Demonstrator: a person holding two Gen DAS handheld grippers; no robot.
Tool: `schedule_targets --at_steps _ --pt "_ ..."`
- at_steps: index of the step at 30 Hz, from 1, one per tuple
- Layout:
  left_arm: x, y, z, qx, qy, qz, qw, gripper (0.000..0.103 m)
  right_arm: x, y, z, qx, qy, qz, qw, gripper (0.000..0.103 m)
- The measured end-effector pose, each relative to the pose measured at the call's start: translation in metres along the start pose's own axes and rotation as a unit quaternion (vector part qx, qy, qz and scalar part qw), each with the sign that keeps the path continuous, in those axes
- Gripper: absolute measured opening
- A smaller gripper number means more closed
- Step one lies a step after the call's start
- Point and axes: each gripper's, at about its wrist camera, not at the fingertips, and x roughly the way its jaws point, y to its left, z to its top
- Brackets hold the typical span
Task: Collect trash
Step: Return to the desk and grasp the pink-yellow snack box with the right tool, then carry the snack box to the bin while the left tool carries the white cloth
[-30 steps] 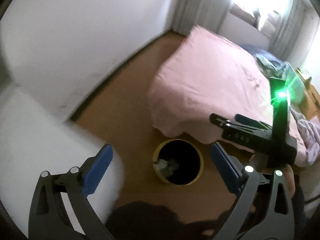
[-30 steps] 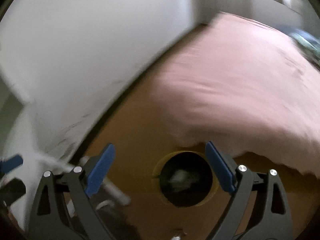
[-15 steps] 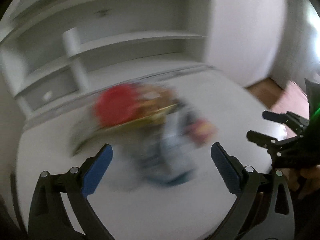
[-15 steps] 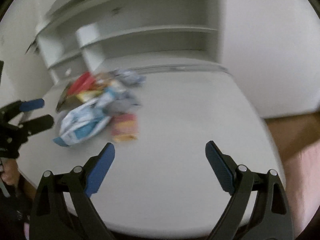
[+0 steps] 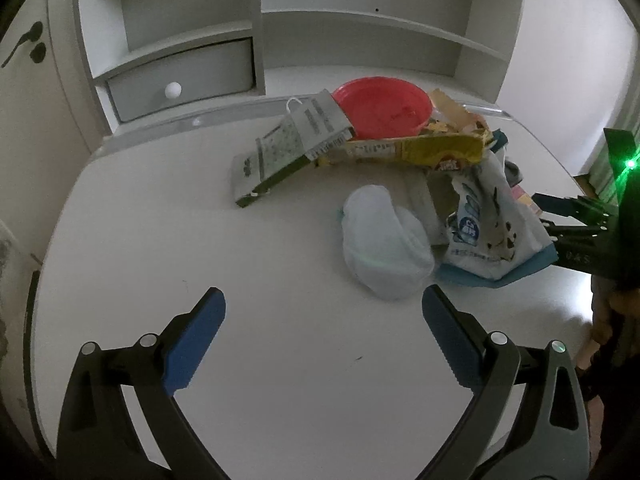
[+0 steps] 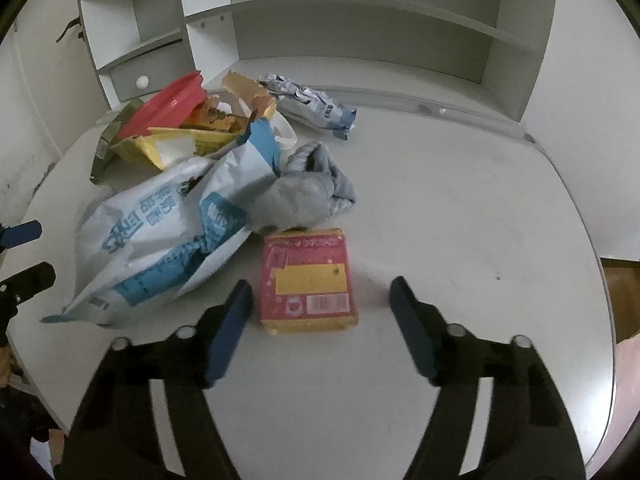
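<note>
A pile of trash lies on a white desk (image 5: 280,360). In the left wrist view I see a crumpled white plastic bag (image 5: 382,240), a blue-and-white snack bag (image 5: 492,232), a yellow torn packet (image 5: 412,150), a red plastic lid (image 5: 382,108) and a grey-green carton (image 5: 296,140). My left gripper (image 5: 324,336) is open and empty, just short of the white bag. In the right wrist view a pink-and-yellow box (image 6: 308,280) lies between the fingers of my open right gripper (image 6: 320,308), beside the snack bag (image 6: 168,232), a grey cloth (image 6: 308,188) and a foil wrapper (image 6: 310,106).
White shelves (image 5: 360,40) with a small drawer (image 5: 180,80) stand at the back of the desk. The desk's right edge (image 6: 604,300) drops to brown floor. My right gripper (image 5: 576,220) shows at the right of the left wrist view.
Both grippers have swung from the yellow bin on the floor to the desk and moved close to the trash pile. The right gripper now straddles the pink box.
</note>
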Motion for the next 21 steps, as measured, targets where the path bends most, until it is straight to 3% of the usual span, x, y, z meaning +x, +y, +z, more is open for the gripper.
schedule_targets --at_steps 2,11,19,20,21 --pt "0.001 -0.008 -0.002 0.002 0.002 0.002 1.0 0.096 -0.001 0.004 0.001 -0.003 -0.005 0.005 1.0 0.042" --pt "0.016 -0.033 0.014 0.009 0.004 -0.006 0.9999 0.096 -0.03 -0.026 -0.013 0.025 -0.027 -0.004 0.999 0.042" --pt "0.028 -0.029 0.021 0.003 0.013 -0.002 0.9999 0.095 -0.046 -0.048 -0.029 0.05 -0.031 -0.022 0.998 0.042" --pt "0.029 -0.028 0.021 0.003 0.013 -0.005 0.9999 0.094 -0.047 -0.05 -0.03 0.052 -0.031 -0.023 0.998 0.042" --pt "0.028 -0.028 0.021 0.004 0.012 -0.012 0.9998 0.08 -0.049 -0.052 -0.031 0.054 -0.032 -0.025 0.998 0.042"
